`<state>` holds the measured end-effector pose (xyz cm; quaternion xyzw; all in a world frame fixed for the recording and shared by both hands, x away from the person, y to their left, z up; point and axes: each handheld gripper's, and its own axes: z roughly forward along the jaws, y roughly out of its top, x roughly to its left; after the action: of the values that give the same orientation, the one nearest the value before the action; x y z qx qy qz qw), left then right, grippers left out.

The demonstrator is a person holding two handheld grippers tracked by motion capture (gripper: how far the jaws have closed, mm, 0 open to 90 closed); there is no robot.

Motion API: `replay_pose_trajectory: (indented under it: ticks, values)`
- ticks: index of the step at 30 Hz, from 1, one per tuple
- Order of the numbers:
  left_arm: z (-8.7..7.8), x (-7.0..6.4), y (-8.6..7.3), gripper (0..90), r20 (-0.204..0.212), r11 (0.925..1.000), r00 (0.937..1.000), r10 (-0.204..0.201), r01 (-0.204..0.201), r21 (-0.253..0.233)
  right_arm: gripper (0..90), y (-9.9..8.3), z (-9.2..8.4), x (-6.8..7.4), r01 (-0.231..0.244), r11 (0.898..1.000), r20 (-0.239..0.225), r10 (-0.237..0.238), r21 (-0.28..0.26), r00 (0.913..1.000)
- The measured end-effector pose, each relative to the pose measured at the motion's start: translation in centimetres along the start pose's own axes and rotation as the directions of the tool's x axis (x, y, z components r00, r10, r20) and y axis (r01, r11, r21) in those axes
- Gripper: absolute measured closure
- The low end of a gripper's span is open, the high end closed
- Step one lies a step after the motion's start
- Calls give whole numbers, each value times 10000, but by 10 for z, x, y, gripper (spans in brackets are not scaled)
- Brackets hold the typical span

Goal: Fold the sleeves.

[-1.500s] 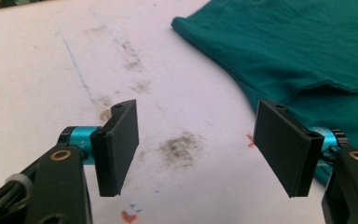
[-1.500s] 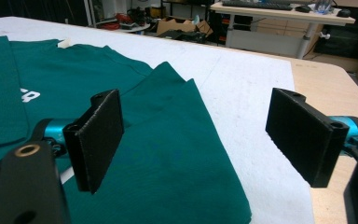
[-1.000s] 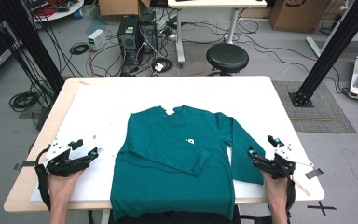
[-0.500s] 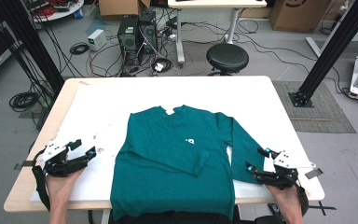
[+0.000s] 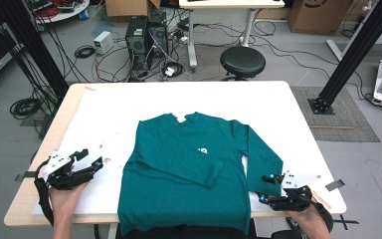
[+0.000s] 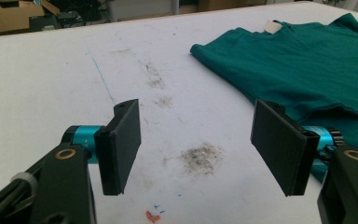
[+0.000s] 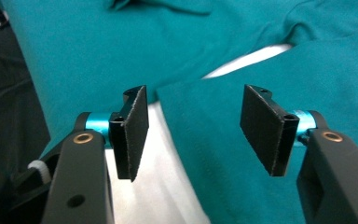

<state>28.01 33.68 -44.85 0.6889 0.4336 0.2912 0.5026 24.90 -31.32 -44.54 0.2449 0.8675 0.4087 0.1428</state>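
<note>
White table | teal shirt flat | right gripper fingers closing over cuff

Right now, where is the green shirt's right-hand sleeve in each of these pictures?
High view: the sleeve runs down the shirt's right side, its cuff at the right gripper.
Left gripper view: the shirt's body lies at upper right; I cannot pick out that sleeve.
Right gripper view: the sleeve lies between and beyond the open jaws, which have just been closing.
Shared landmark: the white table, bare beside the teal cloth.
</note>
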Motion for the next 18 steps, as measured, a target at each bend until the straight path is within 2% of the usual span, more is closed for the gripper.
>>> replay_pose_trajectory:
  ticks: [6,9,11,13,18]
  values:
    - [0,0,0,333,-43,10000,10000,5,-5,-3,455,-6,3,-4,-372,9992,-86,374,170,9993]
    - [1,-1,0,333,-95,10000,9999,36,-36,46,464,-6,4,-6,-349,9990,-59,350,288,9994]
    - [1,-1,0,333,-128,10000,9999,50,-49,49,475,-4,8,-7,-345,9971,-146,355,671,9993]
    - [1,-2,0,333,-147,10000,9999,56,-55,53,482,-4,8,-6,-309,9970,-96,316,713,9995]
    - [1,-2,0,336,-181,9999,9997,141,-140,78,580,-4,8,-8,-397,9970,-18,399,666,9992]
